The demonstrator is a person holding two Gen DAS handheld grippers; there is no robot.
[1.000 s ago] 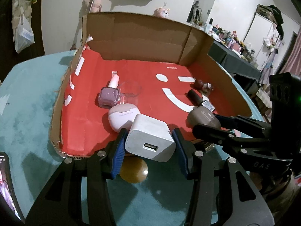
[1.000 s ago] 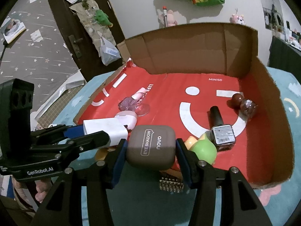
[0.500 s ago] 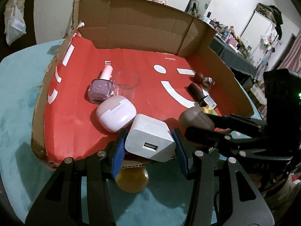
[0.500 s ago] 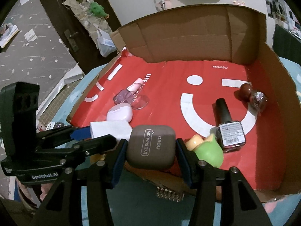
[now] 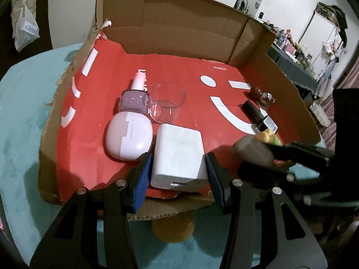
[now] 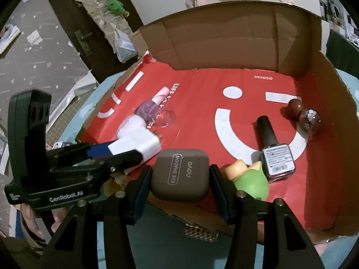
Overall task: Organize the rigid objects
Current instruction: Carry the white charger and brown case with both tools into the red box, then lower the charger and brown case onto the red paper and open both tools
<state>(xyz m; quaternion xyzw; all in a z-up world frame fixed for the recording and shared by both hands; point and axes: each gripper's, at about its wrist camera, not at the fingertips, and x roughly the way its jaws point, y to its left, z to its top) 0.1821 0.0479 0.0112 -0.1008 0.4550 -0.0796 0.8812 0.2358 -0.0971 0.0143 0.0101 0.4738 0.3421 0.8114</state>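
My left tongs (image 5: pixel 178 170) clamp the charger (image 5: pixel 179 154), my right tongs (image 6: pixel 179 179) the eyeshadow case (image 6: pixel 179 173), both over the box (image 6: pixel 224 33). Several items already lie inside; these two await release, and a yellow thing (image 5: pixel 172 231) lies outside on the worktop (image 5: pixel 20 112).

A teal tablecloth (image 5: pixel 20 116) covers the table. A plastic bag (image 6: pixel 123 44) hangs on a dark door (image 6: pixel 89 38) beside a green plush toy (image 6: pixel 115 5). Across the room, a clothes rack (image 5: pixel 329 22) stands behind a cluttered dark table (image 5: pixel 294 67).
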